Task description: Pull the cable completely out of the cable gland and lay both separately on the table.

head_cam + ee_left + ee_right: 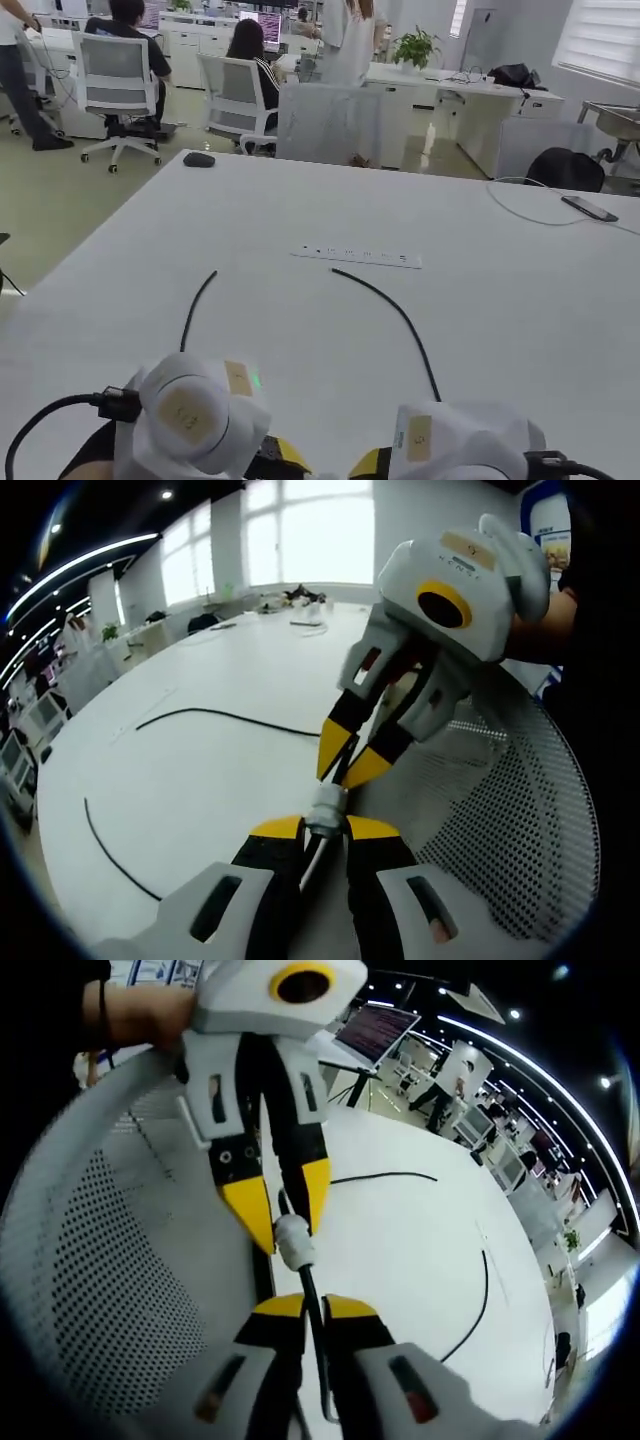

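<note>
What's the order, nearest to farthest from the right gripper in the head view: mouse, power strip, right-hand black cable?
1. Black cable: runs up and left from just ahead of the right gripper.
2. Power strip: centre, just past the cable's far end.
3. Mouse: far back, on the left.

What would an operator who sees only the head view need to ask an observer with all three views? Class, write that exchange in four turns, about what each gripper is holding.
Operator: My view cuts off at the bottom edge. What is held down there?
Observer: In the left gripper view, the left gripper has its fingers shut on the cable gland.
Operator: And the other one?
Observer: In the right gripper view, the right gripper has its fingers shut on the black cable, just where it leaves the gland.
</note>
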